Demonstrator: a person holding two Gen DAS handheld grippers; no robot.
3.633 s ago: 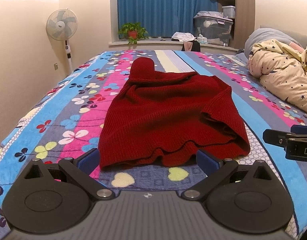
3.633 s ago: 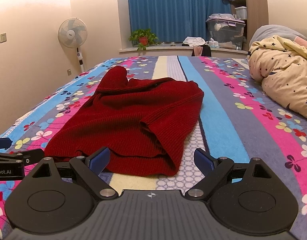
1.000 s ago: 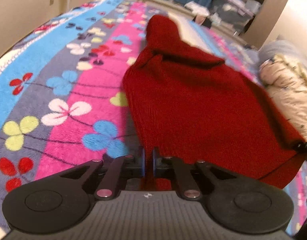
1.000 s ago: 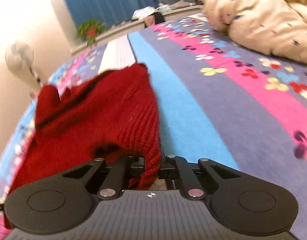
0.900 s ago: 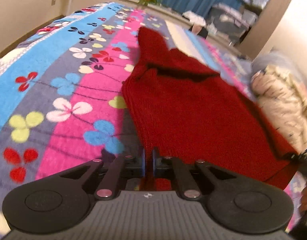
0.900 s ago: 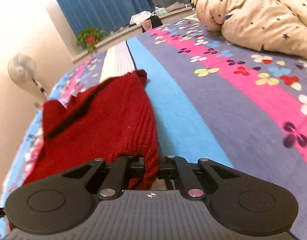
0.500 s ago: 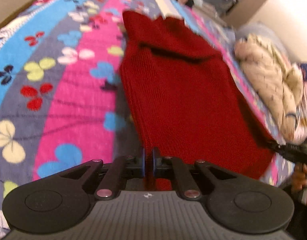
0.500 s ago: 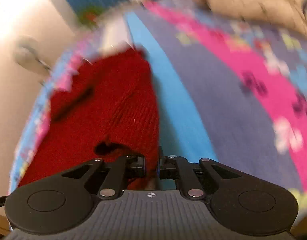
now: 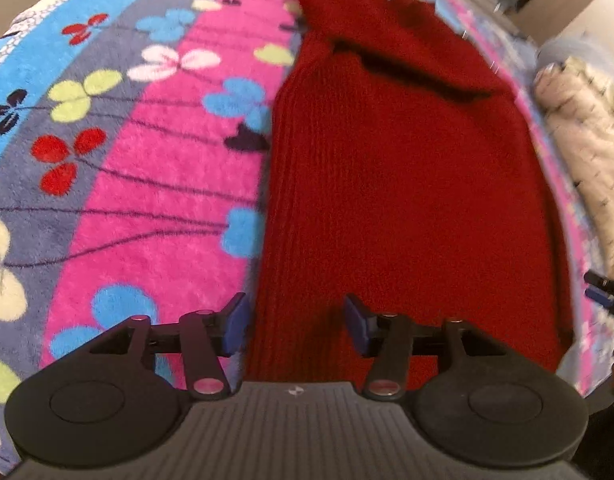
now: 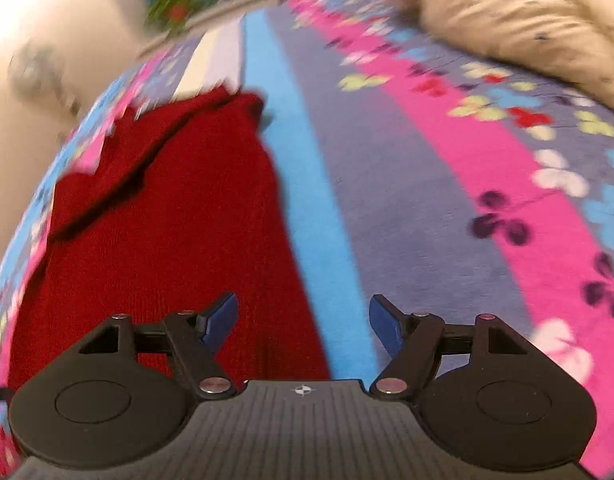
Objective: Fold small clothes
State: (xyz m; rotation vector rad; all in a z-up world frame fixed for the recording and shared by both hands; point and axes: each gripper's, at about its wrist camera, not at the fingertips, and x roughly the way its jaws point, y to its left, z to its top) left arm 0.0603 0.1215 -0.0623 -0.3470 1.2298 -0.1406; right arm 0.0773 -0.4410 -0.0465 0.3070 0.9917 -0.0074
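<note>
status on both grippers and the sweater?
Left hand-held gripper, right hand-held gripper: jaws opening, hem let go. Red sweater flat on the bedspread, unfolded. Nothing in the way.

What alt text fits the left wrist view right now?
A red knit sweater lies spread flat on a floral striped blanket, its near left hem corner between the opening, non-gripping jaws of the left gripper. A cream quilt sits at the right edge.

Both grippers, left [image 9: 295, 320] and right [image 10: 303, 322], have released the red sweater [image 9: 407, 184]; their jaws are opening above it.
</note>
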